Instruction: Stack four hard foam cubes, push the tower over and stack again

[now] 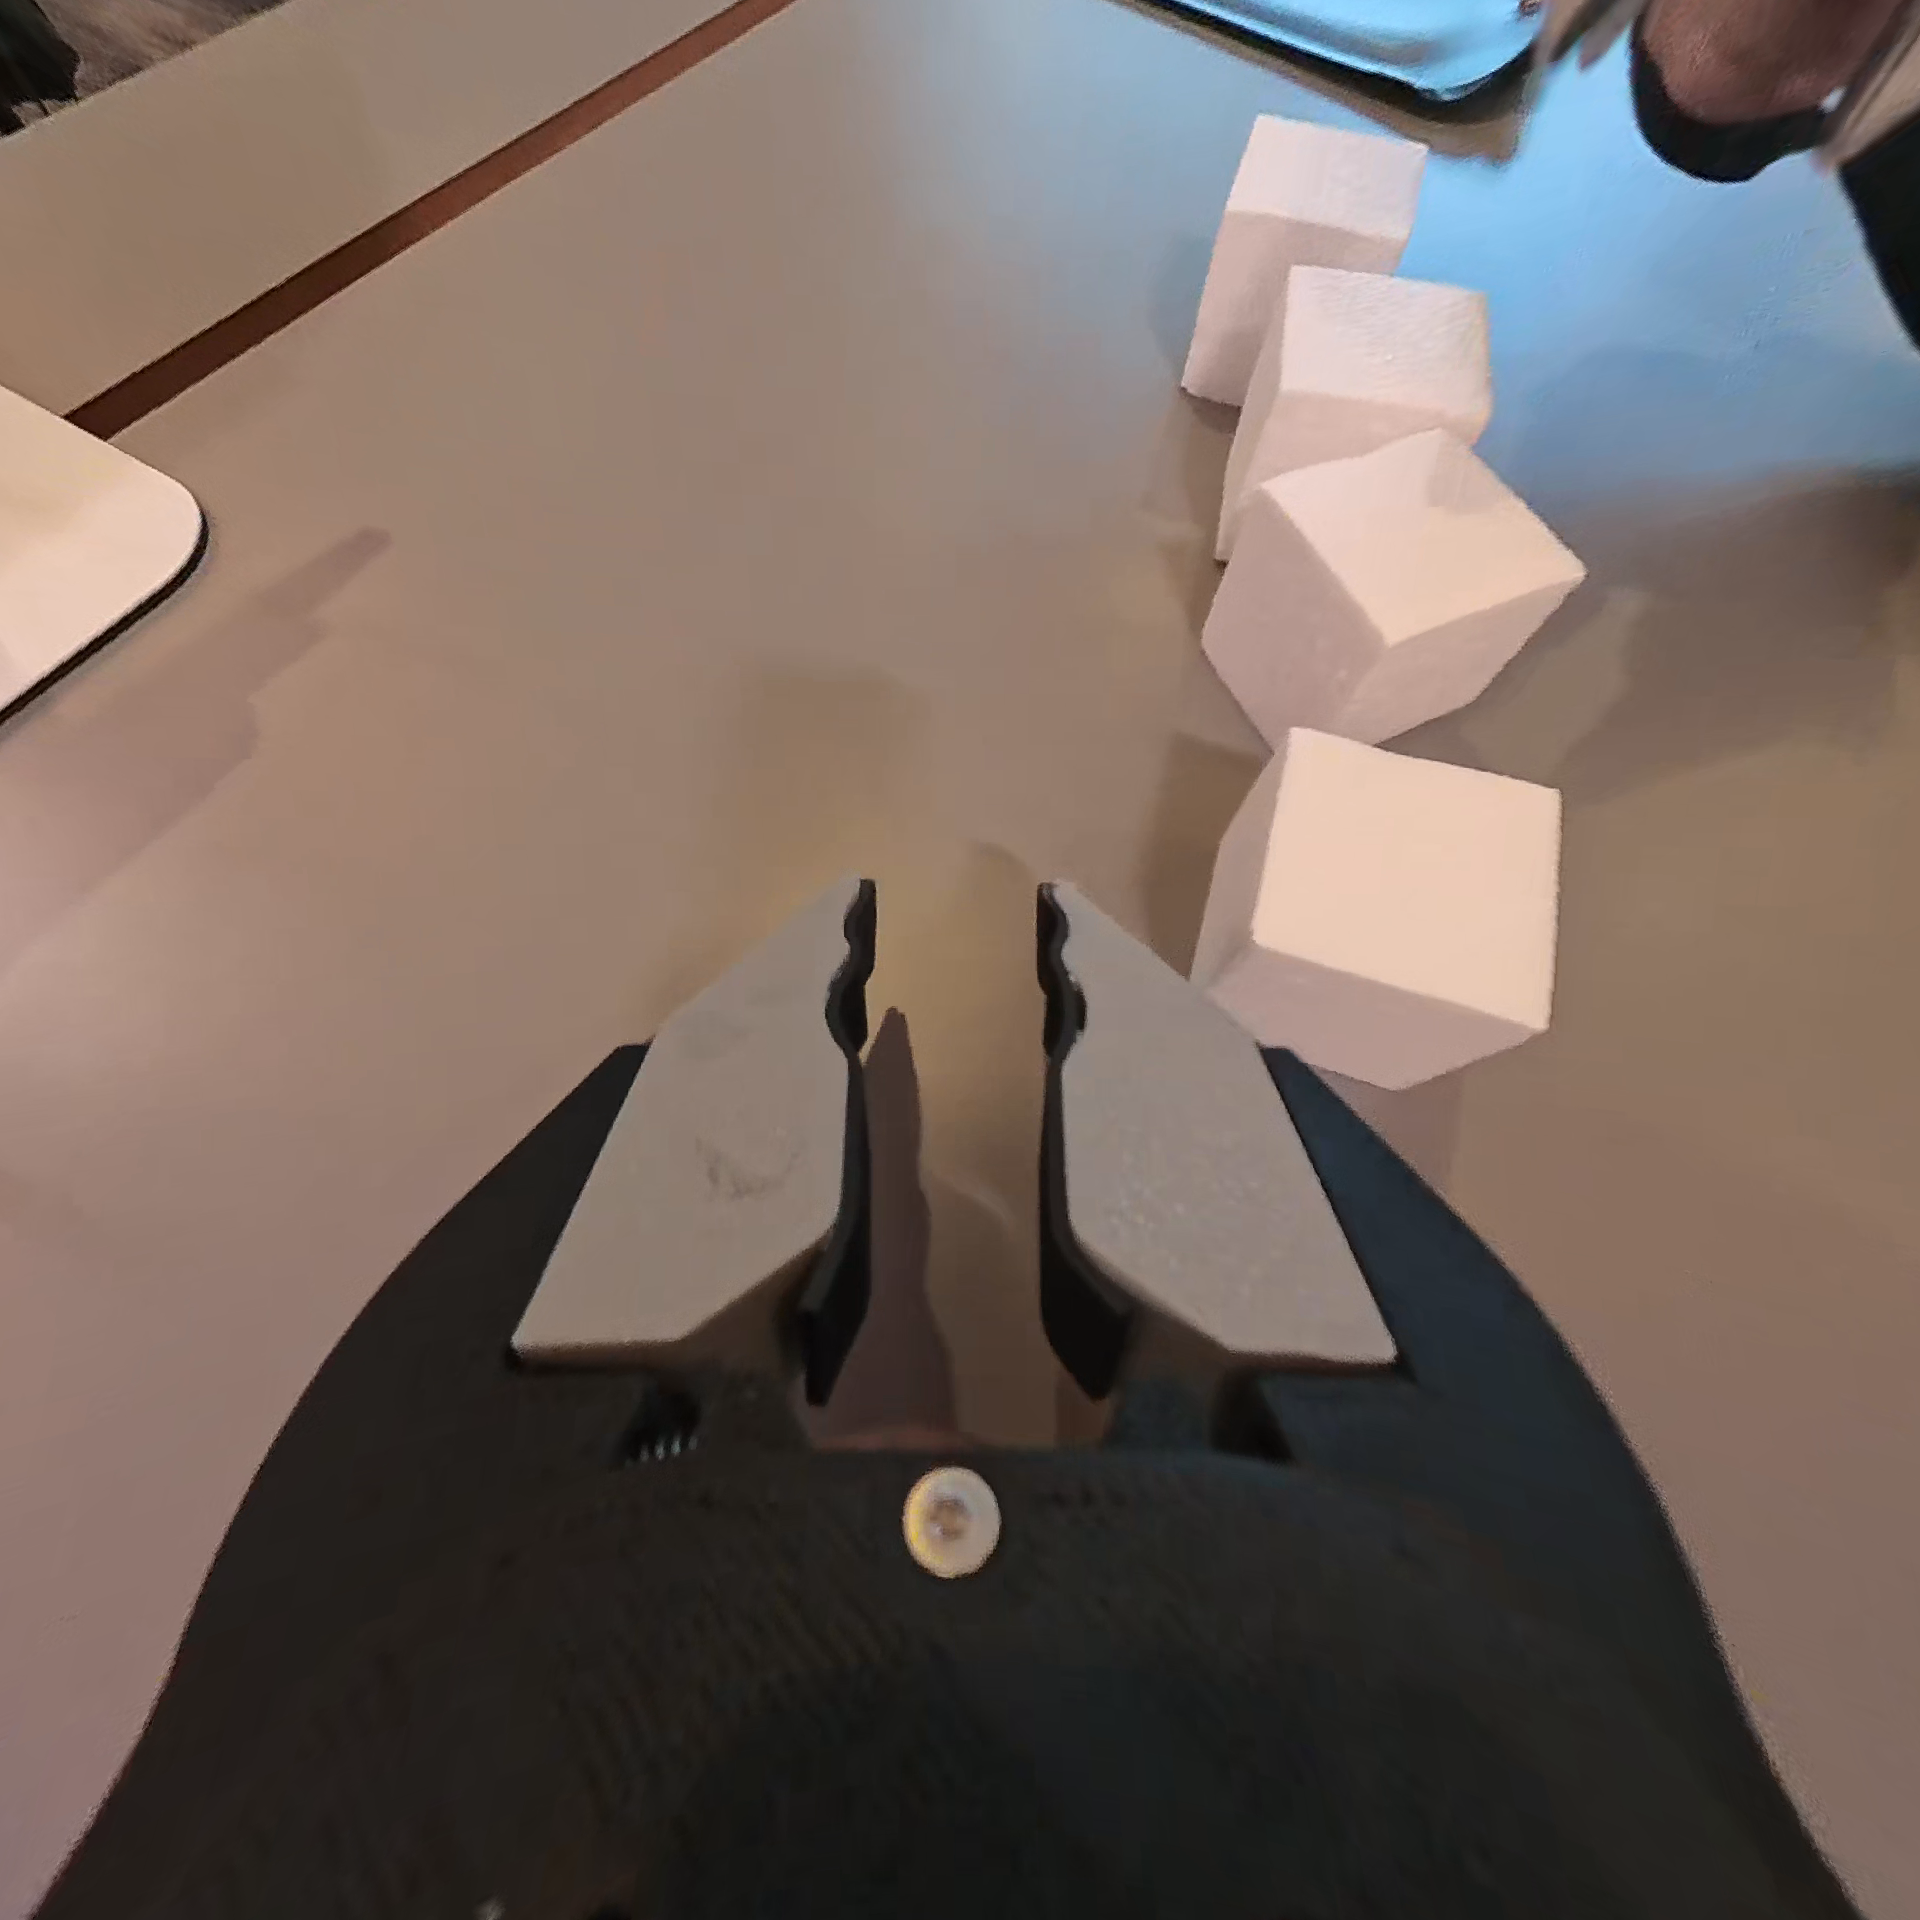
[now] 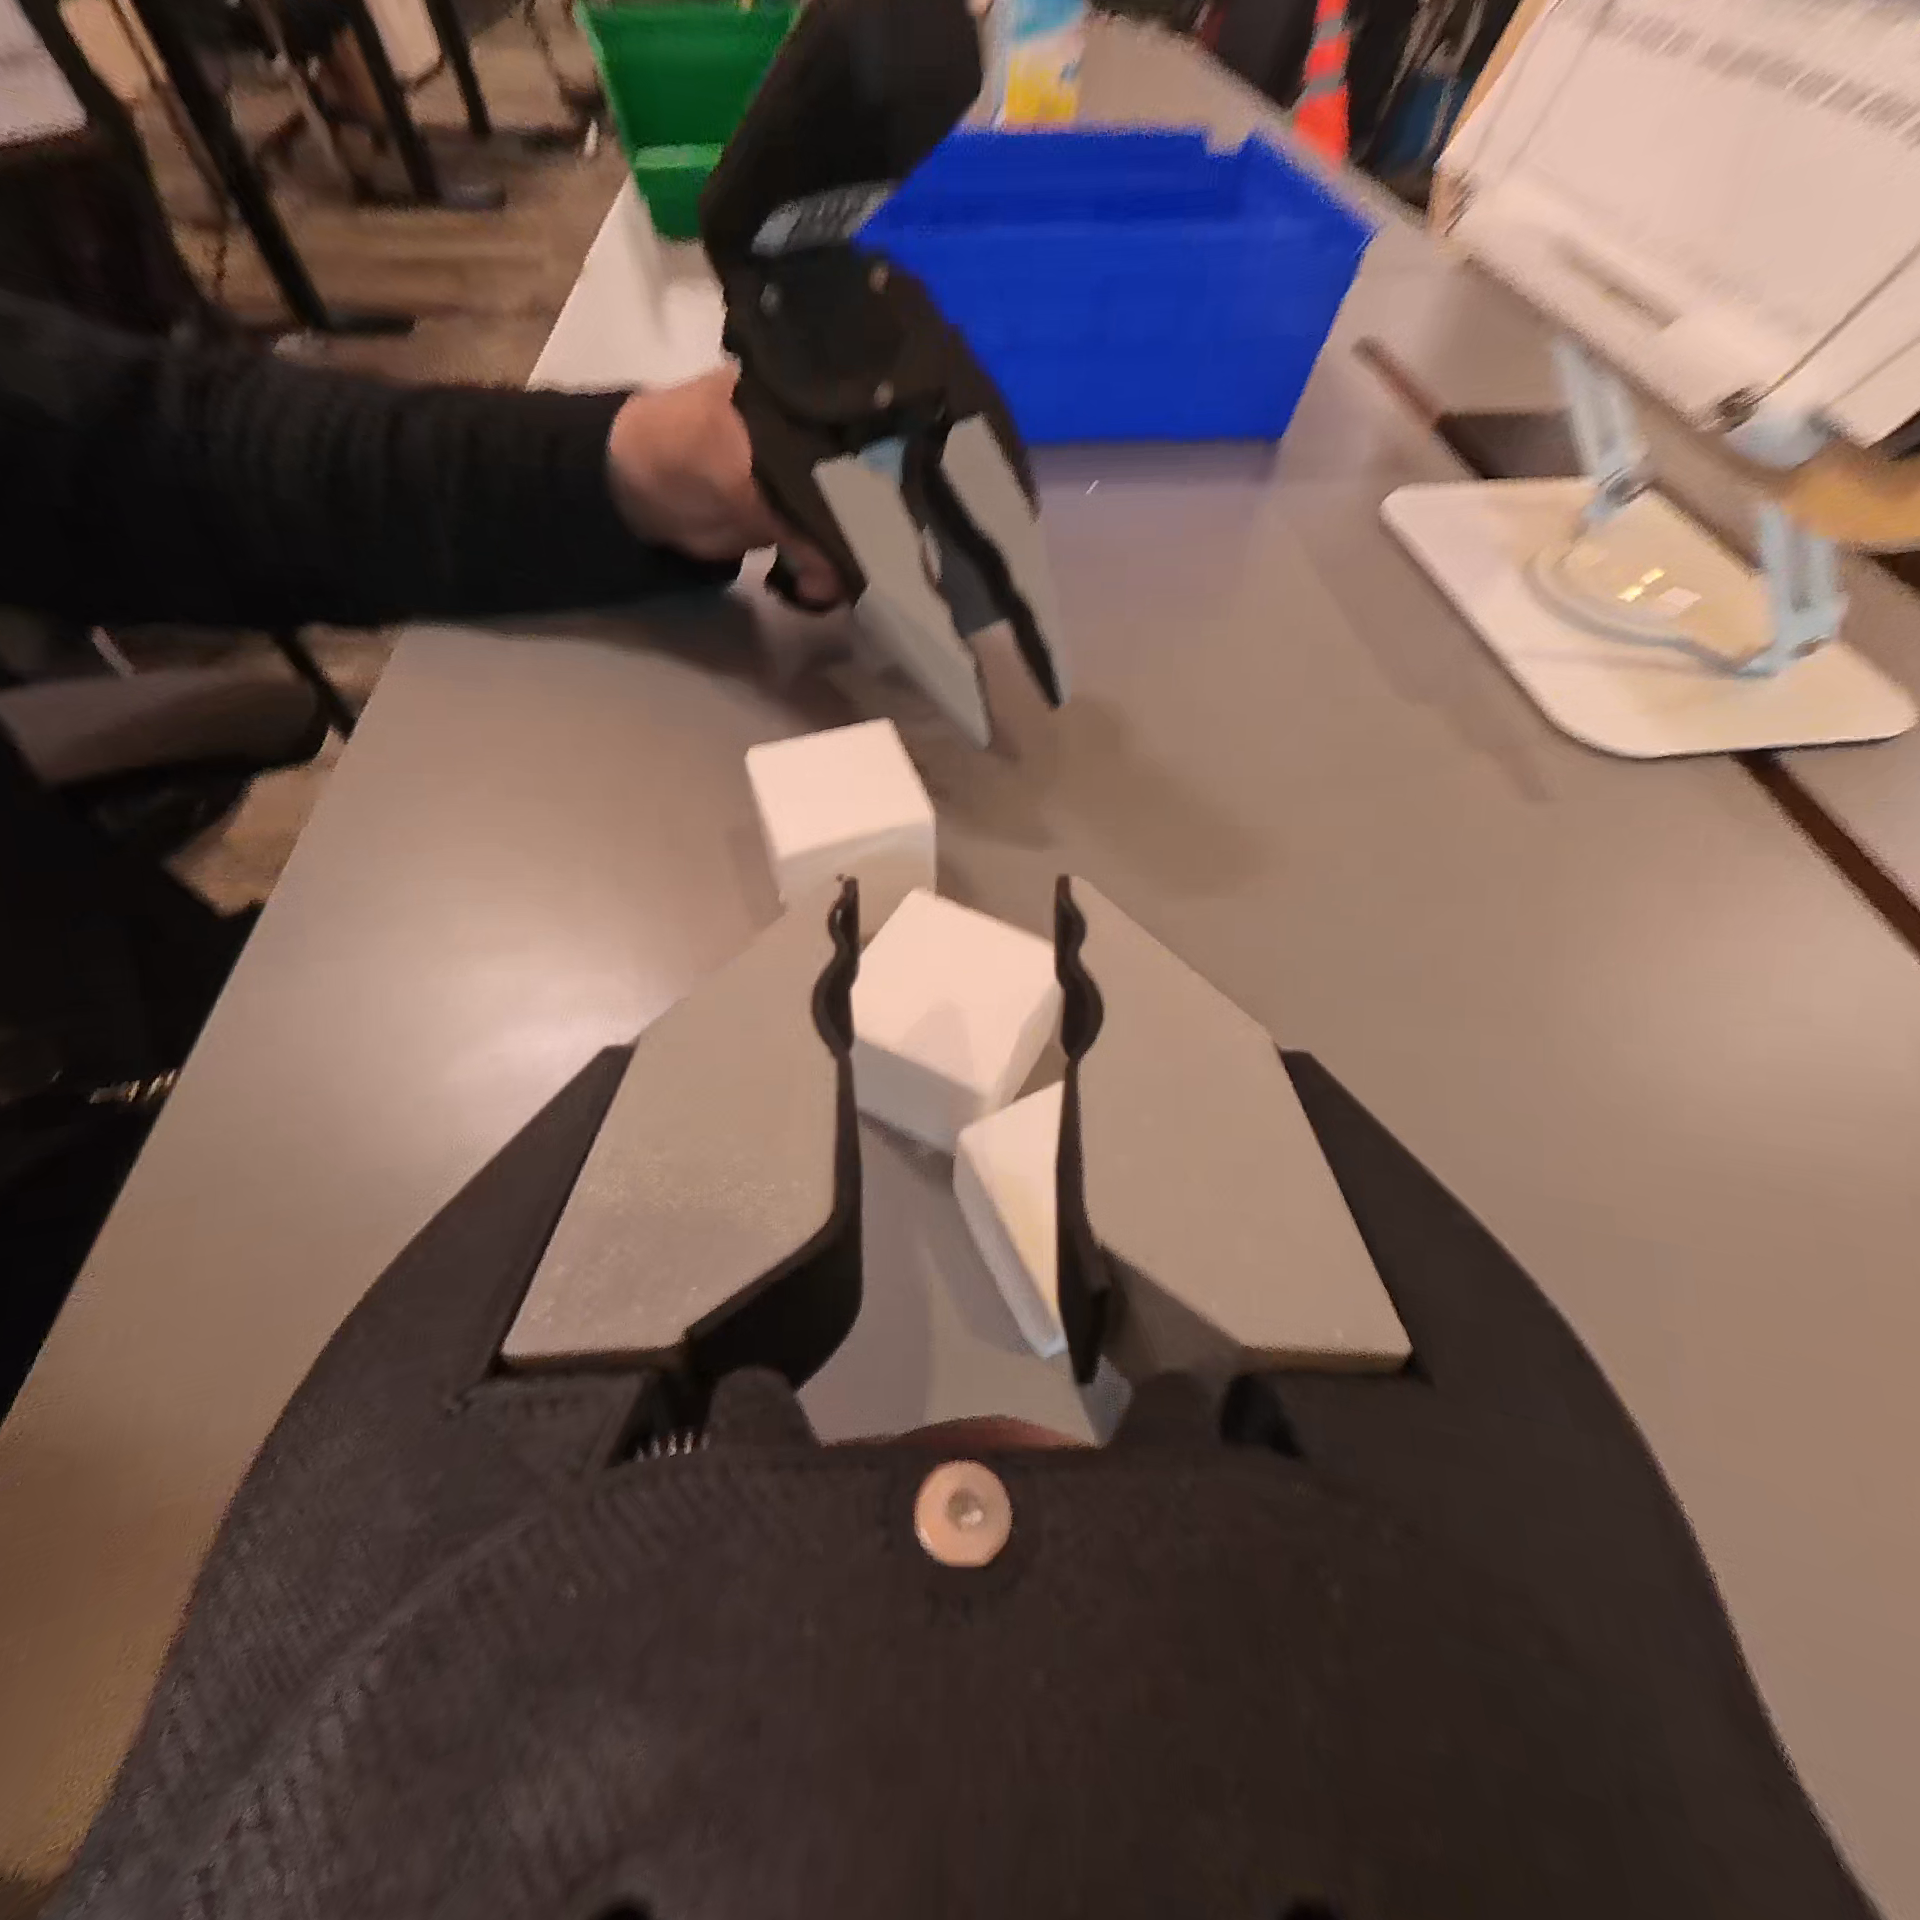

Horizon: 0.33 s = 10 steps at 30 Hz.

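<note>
Four white foam cubes lie toppled in a loose row on the grey table (image 1: pixel 623 520). In the left wrist view they run from the nearest cube (image 1: pixel 1392 914) past two middle cubes (image 1: pixel 1392 592) (image 1: pixel 1371 364) to the farthest cube (image 1: pixel 1304 260). My left gripper (image 1: pixel 956 914) is open and empty, just left of the nearest cube. My right gripper (image 2: pixel 956 904) is open and empty above the row. Two cubes (image 2: pixel 951 1018) (image 2: pixel 1008 1205) show between its fingers and a third cube (image 2: pixel 842 821) lies beyond. The left gripper (image 2: pixel 1013 712) also shows there, hovering past that cube.
A blue bin (image 2: pixel 1122 281) stands at the far end of the table, with a green bin (image 2: pixel 686 94) behind it. A white stand base (image 2: pixel 1631 613) sits at the right, also seen in the left wrist view (image 1: pixel 62 540). A person's sleeved arm (image 2: pixel 312 488) reaches in from the left. The grippers' ends are close to 15 centimeters from one another.
</note>
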{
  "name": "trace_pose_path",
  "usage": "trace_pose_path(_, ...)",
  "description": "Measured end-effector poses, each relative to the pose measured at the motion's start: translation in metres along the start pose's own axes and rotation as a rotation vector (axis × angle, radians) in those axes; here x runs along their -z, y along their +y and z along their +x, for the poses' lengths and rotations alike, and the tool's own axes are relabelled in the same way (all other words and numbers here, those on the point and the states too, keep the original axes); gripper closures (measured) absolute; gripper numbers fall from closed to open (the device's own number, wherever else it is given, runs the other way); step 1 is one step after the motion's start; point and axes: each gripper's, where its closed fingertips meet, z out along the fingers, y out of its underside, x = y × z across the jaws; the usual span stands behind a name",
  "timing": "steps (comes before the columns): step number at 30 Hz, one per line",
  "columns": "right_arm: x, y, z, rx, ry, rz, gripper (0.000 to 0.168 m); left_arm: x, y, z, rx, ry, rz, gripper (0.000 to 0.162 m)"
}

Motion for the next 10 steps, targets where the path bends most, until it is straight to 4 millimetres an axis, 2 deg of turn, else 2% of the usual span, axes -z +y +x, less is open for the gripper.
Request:
trace_pose_path(1, 0.001, -0.006, 0.004, -0.007, 0.022, 0.038, 0.13, 0.0, 0.001, 0.0, -0.003, -0.004, -0.004, 0.133)
trace_pose_path(7, 0.015, -0.025, 0.033, -0.037, 0.169, 0.171, 0.114, -0.002, 0.005, -0.002, -0.021, -0.02, -0.028, 0.133)
trace_pose_path(10, 0.024, -0.031, 0.044, -0.064, 0.222, 0.237, 0.112, -0.002, 0.006, -0.003, -0.035, -0.032, -0.035, 0.133)
